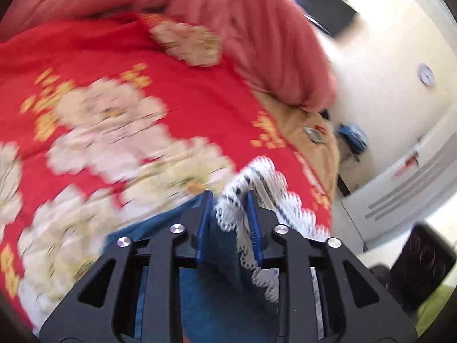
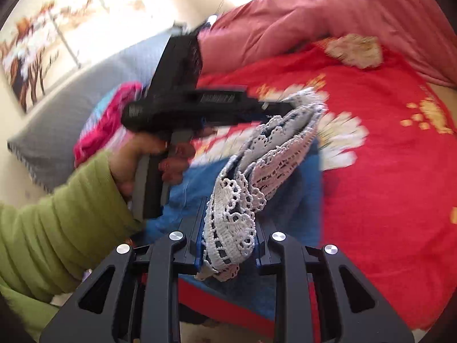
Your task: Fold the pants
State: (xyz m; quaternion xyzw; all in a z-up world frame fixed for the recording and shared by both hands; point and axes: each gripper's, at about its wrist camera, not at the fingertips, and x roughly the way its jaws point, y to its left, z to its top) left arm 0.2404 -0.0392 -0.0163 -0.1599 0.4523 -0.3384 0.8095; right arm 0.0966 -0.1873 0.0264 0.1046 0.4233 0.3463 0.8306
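Bedding, a red floral blanket [image 2: 385, 171], is spread beneath blue pants [image 2: 297, 197] lifted above it. Their white lace hem [image 2: 257, 165] is stretched between both claws, clamped by the left gripper [image 1: 230, 197] and the right gripper [image 2: 231, 223].

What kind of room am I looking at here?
Most likely a bedroom: a red flowered bedspread covers a bed, a bunched pink quilt lies along its far side, and a grey pillow sits under a framed picture on the wall.
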